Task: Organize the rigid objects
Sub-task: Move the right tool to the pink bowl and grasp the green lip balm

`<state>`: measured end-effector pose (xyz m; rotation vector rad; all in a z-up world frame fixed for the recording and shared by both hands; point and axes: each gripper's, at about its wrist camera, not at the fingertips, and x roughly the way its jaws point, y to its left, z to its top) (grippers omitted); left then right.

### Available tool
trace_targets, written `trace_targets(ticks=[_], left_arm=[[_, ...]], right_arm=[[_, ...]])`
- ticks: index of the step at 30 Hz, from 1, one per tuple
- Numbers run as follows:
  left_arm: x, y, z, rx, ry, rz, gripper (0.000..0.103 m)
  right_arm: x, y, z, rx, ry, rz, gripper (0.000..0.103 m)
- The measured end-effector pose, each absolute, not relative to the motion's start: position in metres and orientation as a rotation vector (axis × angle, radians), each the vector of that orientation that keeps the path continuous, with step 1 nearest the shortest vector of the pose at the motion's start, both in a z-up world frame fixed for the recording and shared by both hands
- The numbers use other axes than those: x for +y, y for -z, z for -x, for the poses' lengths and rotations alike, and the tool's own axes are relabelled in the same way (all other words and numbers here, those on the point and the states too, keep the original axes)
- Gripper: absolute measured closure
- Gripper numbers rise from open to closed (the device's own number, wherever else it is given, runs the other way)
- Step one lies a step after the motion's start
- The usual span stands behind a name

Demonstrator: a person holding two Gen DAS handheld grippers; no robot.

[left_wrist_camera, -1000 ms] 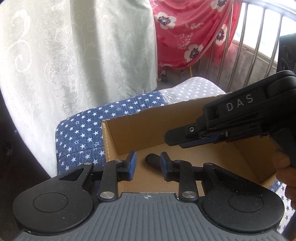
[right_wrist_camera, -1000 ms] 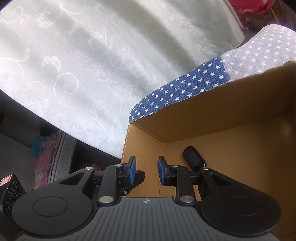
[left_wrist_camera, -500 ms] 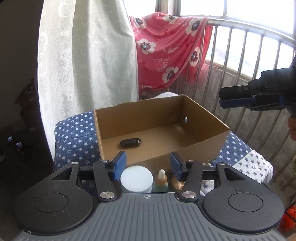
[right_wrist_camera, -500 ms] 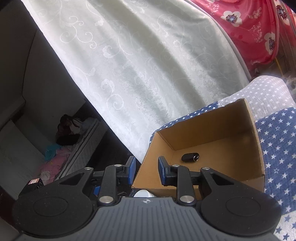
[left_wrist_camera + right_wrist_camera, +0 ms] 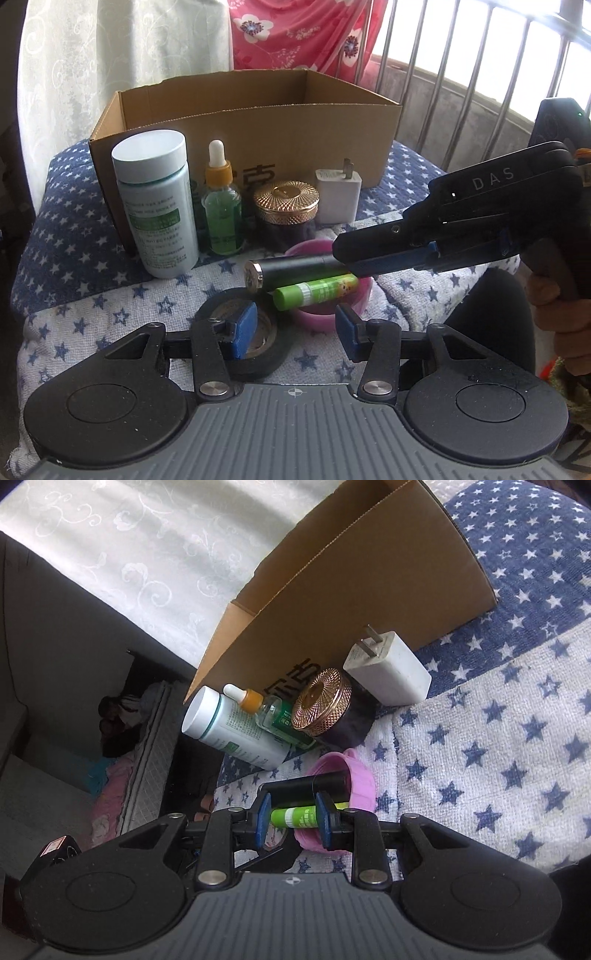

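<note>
A pink cup [image 5: 321,317] lies on its side on the star cloth, with a black tube [image 5: 291,271] and a green glue stick [image 5: 317,291] poking out of it. My right gripper [image 5: 345,256] comes in from the right, its tips just over the tube's end. In the right wrist view the right gripper [image 5: 294,816] stands narrowly open, and the glue stick [image 5: 295,816] shows in its gap with no pad pressing. My left gripper [image 5: 295,328] is closing with only cloth between its jaws, one finger over a black tape roll [image 5: 266,363]. The cardboard box [image 5: 258,122] stands behind.
In front of the box stand a white bottle [image 5: 159,206], a green dropper bottle [image 5: 221,210], a gold-lidded jar [image 5: 286,206] and a white charger [image 5: 338,195]. A curtain hangs at the left and a metal railing runs behind on the right. A hand [image 5: 554,314] holds the right gripper.
Both grippers pulled back from over the box and sank toward the items in front of it. The left jaws stand wider than a second ago. The box's inside is hidden now.
</note>
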<state>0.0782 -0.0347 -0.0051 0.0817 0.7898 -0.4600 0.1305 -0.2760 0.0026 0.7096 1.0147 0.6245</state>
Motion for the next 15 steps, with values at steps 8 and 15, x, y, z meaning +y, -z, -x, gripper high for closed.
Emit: trace_targets(ticks=[8, 15], left_arm=[[-0.041, 0.011, -0.088, 0.798, 0.479, -0.067, 0.059], [-0.036, 0.010, -0.081, 0.811, 0.536, -0.021, 0.062]], right_arm=[[-0.272, 0.013, -0.129, 1.028, -0.615, -0.769, 0.074], [-0.276, 0.019, -0.131, 1.035, -0.618, -0.813, 0.074]])
